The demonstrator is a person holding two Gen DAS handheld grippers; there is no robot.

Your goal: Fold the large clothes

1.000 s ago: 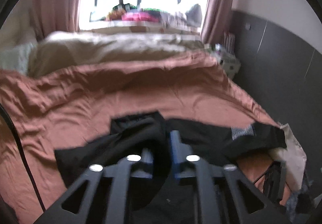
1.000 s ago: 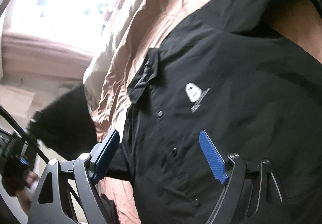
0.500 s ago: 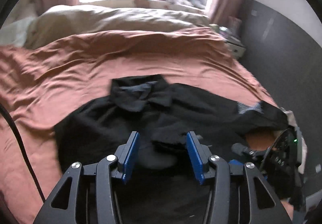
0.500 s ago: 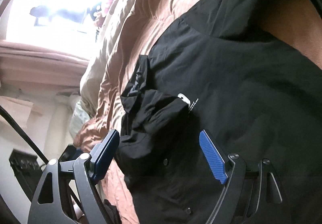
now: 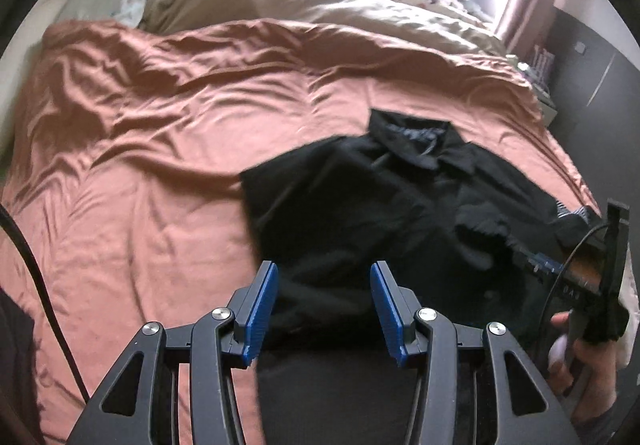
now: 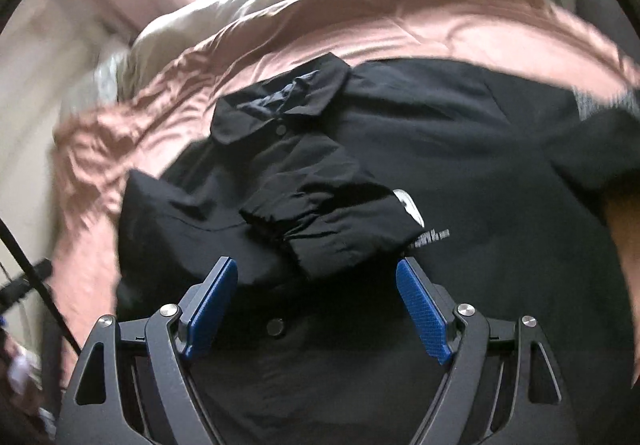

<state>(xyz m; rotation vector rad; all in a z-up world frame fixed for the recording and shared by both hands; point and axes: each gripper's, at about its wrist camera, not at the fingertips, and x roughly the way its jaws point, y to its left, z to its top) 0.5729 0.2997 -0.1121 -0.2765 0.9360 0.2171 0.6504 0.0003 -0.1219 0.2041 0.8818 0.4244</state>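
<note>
Black jacket (image 6: 460,149) w/ white logo (image 6: 410,205); rust-brown sheet (image 5: 180,133); beige duvet (image 5: 320,9); cuff lining poss. grey-patterned.

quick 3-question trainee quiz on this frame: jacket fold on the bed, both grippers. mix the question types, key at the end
1. True or false: the left gripper is shut on the black jacket.
2. Multiple choice: where does the folded-in sleeve lie? A) across the jacket's chest, partly covering the white logo B) hanging off the bed C) clamped in the right gripper
3. Fill in: the jacket lies on a ____-coloured bed cover.

Key
1. False: both blue pads stand apart with nothing clamped.
2. A. The cuff rests on the chest below the collar; the right gripper is open.
3. Rust (brownish orange).
</note>
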